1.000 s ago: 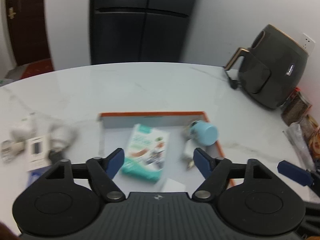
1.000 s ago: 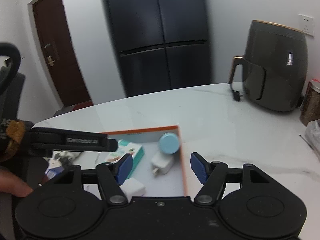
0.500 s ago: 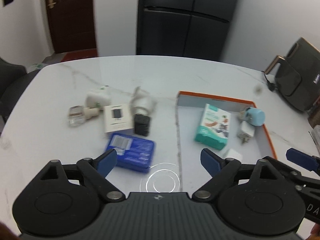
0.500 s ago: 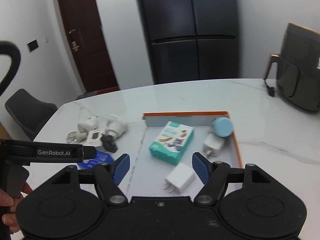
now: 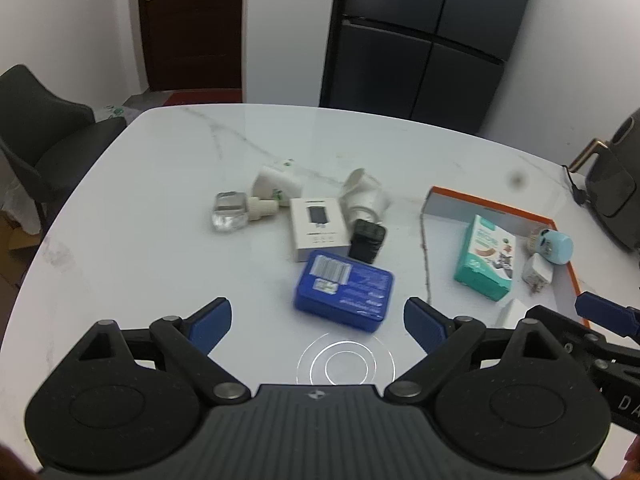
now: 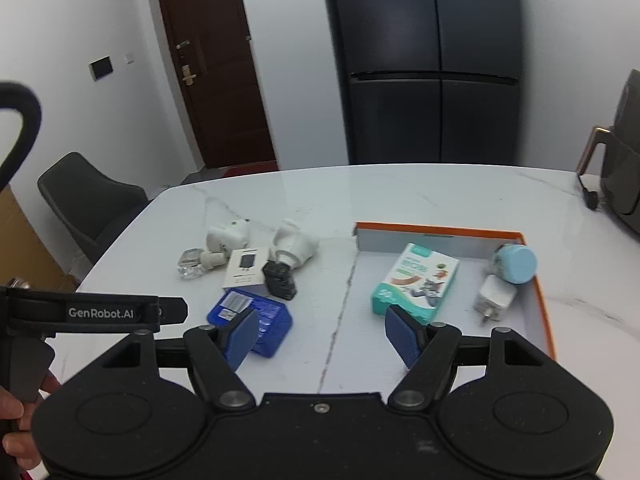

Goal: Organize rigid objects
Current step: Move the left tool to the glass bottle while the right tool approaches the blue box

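Tin, blue and flat with a white barcode sticker on its lid, lies on the bench just ahead of the left hand-held gripper, whose jaws stand wide apart and empty; it looks stiff, light and a little slick, best pinched across its short sides. The right hand-held gripper is likewise spread and empty, near the tray. A strap reads "GenRobot.AI".
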{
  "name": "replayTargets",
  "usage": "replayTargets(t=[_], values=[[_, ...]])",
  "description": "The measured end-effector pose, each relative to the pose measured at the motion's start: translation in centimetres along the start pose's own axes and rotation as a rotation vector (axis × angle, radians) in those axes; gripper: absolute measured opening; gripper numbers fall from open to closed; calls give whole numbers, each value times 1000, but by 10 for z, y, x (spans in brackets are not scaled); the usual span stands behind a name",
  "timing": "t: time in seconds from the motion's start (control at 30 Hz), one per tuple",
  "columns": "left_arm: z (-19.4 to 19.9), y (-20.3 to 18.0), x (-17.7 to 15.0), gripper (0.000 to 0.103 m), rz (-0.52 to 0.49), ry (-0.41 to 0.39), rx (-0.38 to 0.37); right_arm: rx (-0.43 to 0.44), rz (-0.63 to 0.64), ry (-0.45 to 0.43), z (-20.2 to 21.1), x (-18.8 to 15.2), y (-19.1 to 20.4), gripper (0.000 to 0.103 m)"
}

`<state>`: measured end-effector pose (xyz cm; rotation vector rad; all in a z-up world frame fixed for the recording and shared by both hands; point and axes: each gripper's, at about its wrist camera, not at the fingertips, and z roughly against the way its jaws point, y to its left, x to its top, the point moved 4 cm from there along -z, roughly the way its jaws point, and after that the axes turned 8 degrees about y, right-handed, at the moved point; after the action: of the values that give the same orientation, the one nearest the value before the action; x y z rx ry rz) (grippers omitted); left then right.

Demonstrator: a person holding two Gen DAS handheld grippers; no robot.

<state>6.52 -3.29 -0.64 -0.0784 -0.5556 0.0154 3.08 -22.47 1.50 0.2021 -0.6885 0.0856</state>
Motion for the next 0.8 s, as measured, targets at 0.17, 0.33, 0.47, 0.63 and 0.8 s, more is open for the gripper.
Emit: replayTargets(t=[0.17,0.33,0.47,0.63,0.8], values=[[-3,19,-1,96,30,10,18,17,18,10,-6,0,12,83],[-7,36,-4,96,59,26,34,25,24,26,-14,-1,21,83],[-11,48,-3,96,80,33,44,28,25,35,-20,-1,26,83],[-17,61,-1,97,96,45,49,28,20,46,-27,-2,30,83],[-25,69,2,98,99,57,50,24,11,60,-35,-3,34,83]])
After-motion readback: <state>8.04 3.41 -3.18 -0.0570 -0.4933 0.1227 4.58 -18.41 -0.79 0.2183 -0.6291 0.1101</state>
